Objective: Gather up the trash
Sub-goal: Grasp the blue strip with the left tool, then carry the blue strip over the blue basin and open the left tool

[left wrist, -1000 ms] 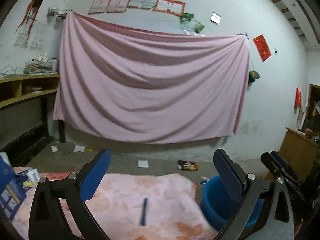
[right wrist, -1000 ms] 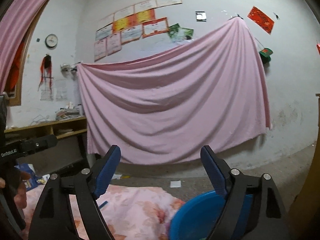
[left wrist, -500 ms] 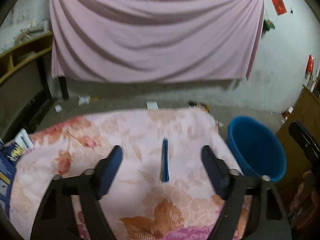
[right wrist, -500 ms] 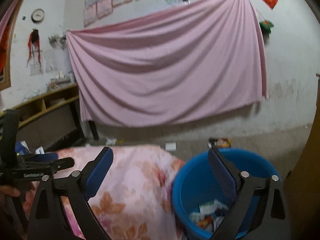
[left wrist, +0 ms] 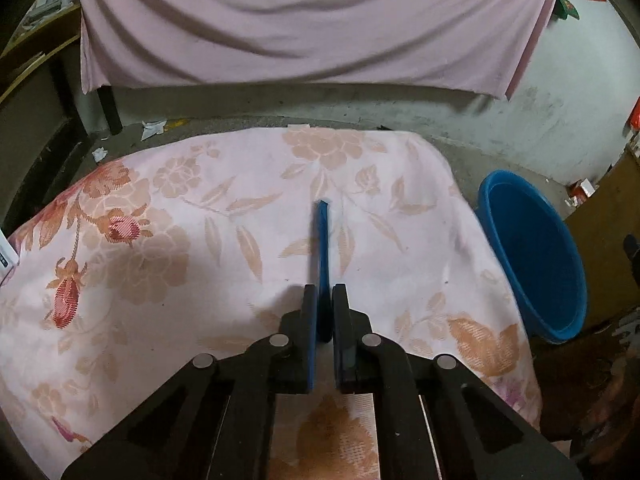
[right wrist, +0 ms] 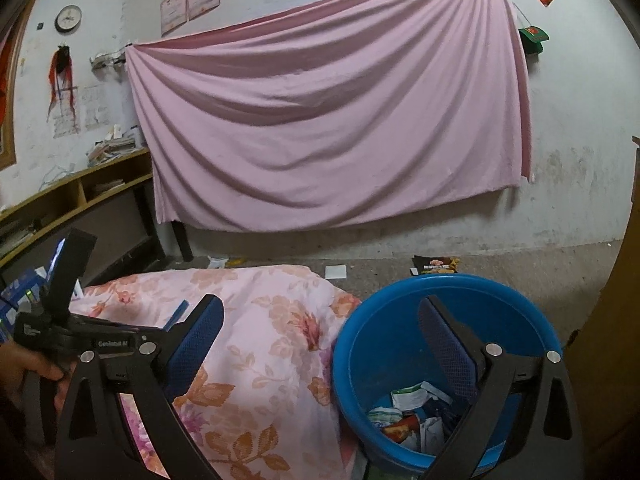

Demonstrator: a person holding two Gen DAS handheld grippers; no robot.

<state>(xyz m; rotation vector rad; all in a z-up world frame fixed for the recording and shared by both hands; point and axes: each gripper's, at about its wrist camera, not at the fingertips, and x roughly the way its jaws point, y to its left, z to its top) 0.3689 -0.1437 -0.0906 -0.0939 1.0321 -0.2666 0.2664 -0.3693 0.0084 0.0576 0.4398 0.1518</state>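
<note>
Now the left gripper (left wrist: 323,294) is pinching the near end of a thin blue strip (left wrist: 322,240); its jaws have just been closing on it, and the strip is running from between the pads toward 12 o'clock, lying on the floral cloth (left wrist: 168,248). Tilted steeply down at the cloth, this gripper is being held by a hand (right wrist: 28,364) showing at 9 o'clock in the right wrist view. At 3 o'clock of the strip, just off the cloth's edge, the blue bin (left wrist: 532,256) is standing on the floor. The right gripper (right wrist: 320,328) is hanging spread wide with nothing between its jaws, pointing gently downward, its right finger over the bin's mouth. Crumpled wrappers (right wrist: 408,412) are lying in the round, smooth plastic bin. The cloth is soft, woven, pale pink with orange flowers.
</note>
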